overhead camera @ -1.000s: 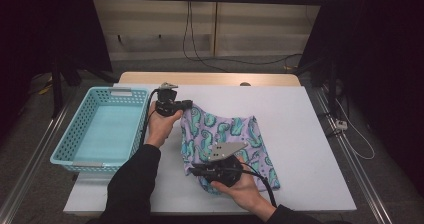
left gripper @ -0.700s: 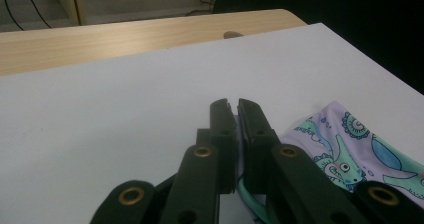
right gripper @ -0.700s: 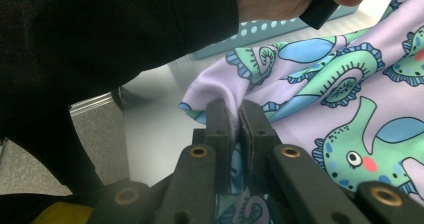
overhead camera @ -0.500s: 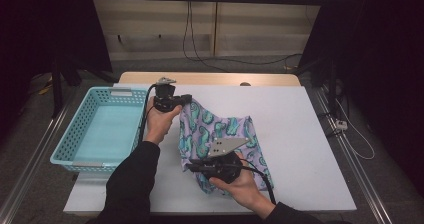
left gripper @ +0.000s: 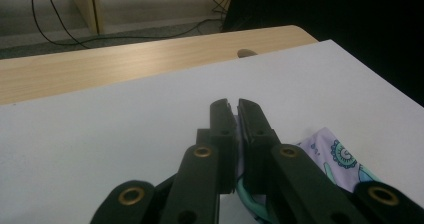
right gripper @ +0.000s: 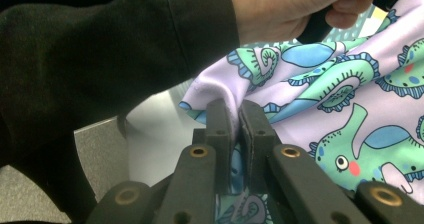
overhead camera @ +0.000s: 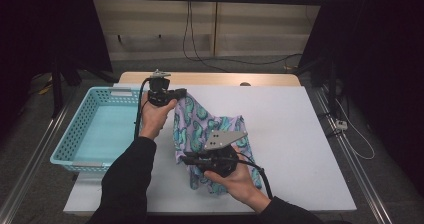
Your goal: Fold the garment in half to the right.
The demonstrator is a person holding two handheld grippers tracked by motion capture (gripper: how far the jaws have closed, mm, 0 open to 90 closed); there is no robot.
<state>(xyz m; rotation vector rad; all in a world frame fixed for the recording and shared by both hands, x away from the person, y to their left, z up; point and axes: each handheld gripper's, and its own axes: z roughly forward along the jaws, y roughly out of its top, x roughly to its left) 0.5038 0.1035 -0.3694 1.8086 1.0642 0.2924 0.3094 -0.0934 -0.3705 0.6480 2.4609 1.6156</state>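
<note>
High cam looks forward-down on white table (overhead camera: pixel 300 134); two gripper cams ride close behind own jaws. All share patterned cloth (overhead camera: pixel 200 129).

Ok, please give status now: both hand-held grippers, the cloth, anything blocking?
Left hand-held gripper shut on cloth, right hand-held gripper shut on its near edge. Cloth partly off table. Basket beside it, nothing blocking.
</note>
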